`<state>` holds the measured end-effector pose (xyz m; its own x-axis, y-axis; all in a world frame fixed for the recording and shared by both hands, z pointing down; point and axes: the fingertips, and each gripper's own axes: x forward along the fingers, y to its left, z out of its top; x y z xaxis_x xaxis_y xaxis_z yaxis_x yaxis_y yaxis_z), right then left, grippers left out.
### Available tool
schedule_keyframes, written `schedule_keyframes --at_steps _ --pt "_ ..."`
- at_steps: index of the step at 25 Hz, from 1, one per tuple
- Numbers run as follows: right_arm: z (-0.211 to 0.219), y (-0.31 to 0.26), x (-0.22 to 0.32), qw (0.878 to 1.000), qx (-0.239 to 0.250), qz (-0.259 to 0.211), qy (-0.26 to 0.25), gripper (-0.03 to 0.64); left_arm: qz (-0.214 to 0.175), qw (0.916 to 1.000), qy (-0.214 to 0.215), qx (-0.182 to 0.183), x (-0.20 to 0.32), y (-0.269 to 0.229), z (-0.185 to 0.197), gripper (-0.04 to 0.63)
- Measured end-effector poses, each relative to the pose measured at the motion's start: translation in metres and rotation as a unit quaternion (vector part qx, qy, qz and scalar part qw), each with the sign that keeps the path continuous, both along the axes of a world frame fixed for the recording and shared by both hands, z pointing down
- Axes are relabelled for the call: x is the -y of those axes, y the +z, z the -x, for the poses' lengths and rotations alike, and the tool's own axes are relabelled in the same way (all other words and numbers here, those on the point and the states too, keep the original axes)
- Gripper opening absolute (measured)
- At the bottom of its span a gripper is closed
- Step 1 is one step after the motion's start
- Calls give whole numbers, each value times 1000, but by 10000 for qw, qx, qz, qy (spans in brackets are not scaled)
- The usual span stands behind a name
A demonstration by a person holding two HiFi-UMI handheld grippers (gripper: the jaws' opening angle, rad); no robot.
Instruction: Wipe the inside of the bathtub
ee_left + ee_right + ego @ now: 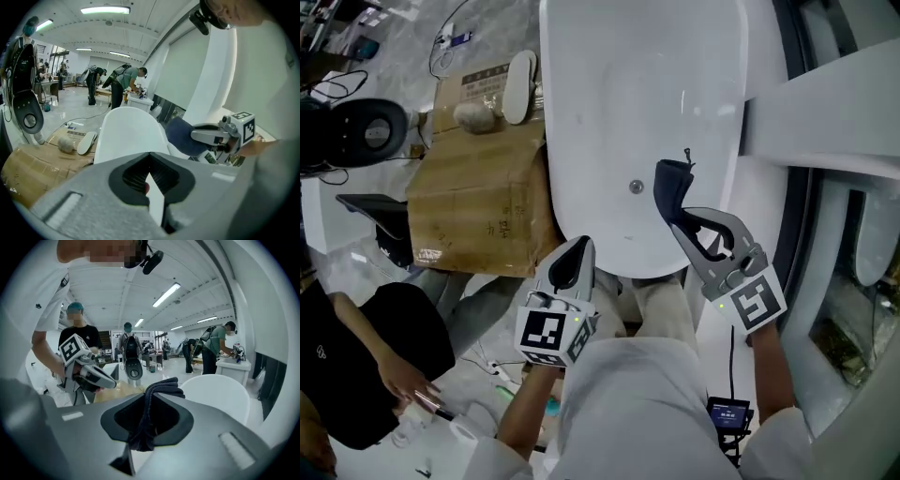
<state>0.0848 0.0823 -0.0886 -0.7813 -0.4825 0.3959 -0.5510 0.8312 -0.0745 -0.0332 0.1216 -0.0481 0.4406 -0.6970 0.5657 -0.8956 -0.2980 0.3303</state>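
R gripper (682, 223) is clamped on the cloth (668, 187), held just above the tub (637, 103) floor, prob so it can drop in n wipe. L gripper (572, 261) is closed on nothing, parked by the near rim, out of the way imo.

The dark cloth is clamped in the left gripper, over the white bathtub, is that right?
Not quite. The dark cloth is clamped in the right gripper, not the left, over the white bathtub. The right gripper view shows it pinched between the jaws; the left gripper is shut on nothing.
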Motion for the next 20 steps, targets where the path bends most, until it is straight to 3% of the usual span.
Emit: schedule_keyframes --at_steps 4,10,16,20 --pt "10 77 8 9956 -725 95 -593 54 116 9996 157 186 21 60 11 0" --pt "27 173 30 9945 -784 409 -560 52 382 9990 157 167 35 142 20 0" --pt "39 263 29 9871 -1117 660 -941 52 799 9967 -63 -84 28 222 23 0" --pt "44 316 22 9825 -1225 856 -1114 51 949 9955 -45 -24 21 270 22 0"
